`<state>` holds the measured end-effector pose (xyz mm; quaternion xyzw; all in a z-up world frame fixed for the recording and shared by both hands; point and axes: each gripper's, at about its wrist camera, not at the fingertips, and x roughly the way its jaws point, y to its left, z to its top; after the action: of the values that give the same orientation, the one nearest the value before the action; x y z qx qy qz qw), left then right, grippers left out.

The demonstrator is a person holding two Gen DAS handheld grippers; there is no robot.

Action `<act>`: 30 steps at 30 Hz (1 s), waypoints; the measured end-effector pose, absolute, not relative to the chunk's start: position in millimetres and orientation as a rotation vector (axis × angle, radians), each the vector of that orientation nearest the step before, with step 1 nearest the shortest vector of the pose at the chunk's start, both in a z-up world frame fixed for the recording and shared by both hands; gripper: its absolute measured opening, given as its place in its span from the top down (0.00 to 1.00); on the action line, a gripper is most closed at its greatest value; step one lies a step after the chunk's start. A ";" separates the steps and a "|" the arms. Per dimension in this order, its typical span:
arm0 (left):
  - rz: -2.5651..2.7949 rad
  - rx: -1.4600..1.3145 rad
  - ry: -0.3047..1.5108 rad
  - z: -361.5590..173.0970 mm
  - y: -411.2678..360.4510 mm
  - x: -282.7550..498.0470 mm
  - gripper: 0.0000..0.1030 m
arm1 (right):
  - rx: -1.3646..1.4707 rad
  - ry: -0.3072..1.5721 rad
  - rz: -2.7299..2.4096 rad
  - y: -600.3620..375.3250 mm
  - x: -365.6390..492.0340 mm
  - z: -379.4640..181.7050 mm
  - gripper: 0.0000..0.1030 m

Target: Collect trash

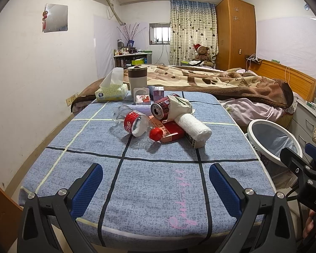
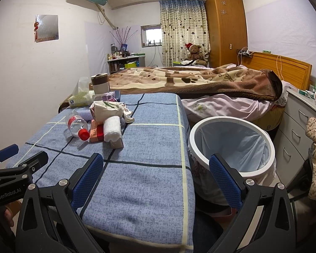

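1. A bedroom: the surface point(image 1: 149, 194), under a blue checked cloth, stands at the foot of a bed point(image 1: 200, 78); a white wall runs along its left side.
2. The left tool point(image 1: 155, 181) hangs over the near edge of the surface, its blue pads spread wide and empty; bare cloth fills the stretch straight ahead of it.
3. The right tool point(image 2: 155, 175) is likewise wide open and empty, straddling the surface's right edge: its left pad is over the cloth, its right pad over the bin's rim.
4. The trash bin point(image 2: 231, 145) stands just right of the surface, off its edge, with a pale blue liner and nothing visible inside.
5. Farther ahead of both tools, mid-surface, the trash lies heaped: a plastic bottle point(image 1: 134, 124) with red cap, a red can point(image 1: 161, 107), a crumpled paper bag point(image 1: 179, 105), a white rolled towel point(image 1: 194, 126) and a red box point(image 1: 170, 133), all touching.
6. Beyond the heap, at the far edge, stand a tissue box point(image 1: 111, 91) and a cup point(image 1: 137, 78).
7. Drawers point(image 2: 297, 130) close in the floor right of the bin.
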<state>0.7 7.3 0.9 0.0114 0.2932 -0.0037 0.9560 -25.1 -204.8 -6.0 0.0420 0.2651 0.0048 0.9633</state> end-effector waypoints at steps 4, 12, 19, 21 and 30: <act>-0.005 0.022 0.596 3.4 9.4 -1.0 0.01 | 0.084 0.537 0.010 -205.0 -25.3 -6.0 0.00; 0.001 0.017 0.601 2.9 13.4 3.1 0.01 | 0.083 0.536 0.008 -204.7 -25.5 -6.1 0.00; 0.003 0.016 0.604 1.8 13.9 5.1 0.01 | 0.081 0.536 0.008 -204.9 -25.3 -5.8 0.00; 0.005 0.017 0.603 1.8 13.7 6.0 0.01 | 0.082 0.536 0.009 -205.2 -25.1 -5.3 0.00; -0.041 -0.061 0.643 -7.0 31.2 41.2 0.01 | 0.063 0.536 0.034 -203.6 2.9 -2.9 0.00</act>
<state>41.2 31.2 -7.0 -0.0301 0.3157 -0.0201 0.9482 2.9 -203.6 -2.9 0.0312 0.2650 0.0169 0.9636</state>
